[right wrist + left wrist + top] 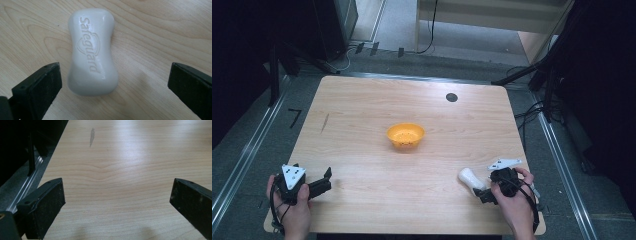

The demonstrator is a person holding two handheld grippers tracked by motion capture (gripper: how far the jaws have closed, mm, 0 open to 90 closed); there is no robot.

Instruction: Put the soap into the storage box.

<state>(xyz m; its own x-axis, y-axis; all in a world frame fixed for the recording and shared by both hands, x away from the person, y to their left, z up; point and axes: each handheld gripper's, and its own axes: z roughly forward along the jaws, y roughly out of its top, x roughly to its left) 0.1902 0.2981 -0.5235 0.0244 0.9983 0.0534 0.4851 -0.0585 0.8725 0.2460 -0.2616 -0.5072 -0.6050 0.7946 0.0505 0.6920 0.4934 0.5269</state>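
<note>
Lying at five o'clock of the orange bowl [405, 135] on the table [362, 105], the white soap bar [91, 51] sits ungrasped between the right gripper's [113, 82] spread jaws, while the left gripper [117, 200], likewise spread, idles at eight o'clock.

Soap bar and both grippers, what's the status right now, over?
Both grippers open: left gripper over bare table, right gripper straddling soap bar, not touching. Soap flat. Orange bowl mid-table, well clear.
</note>
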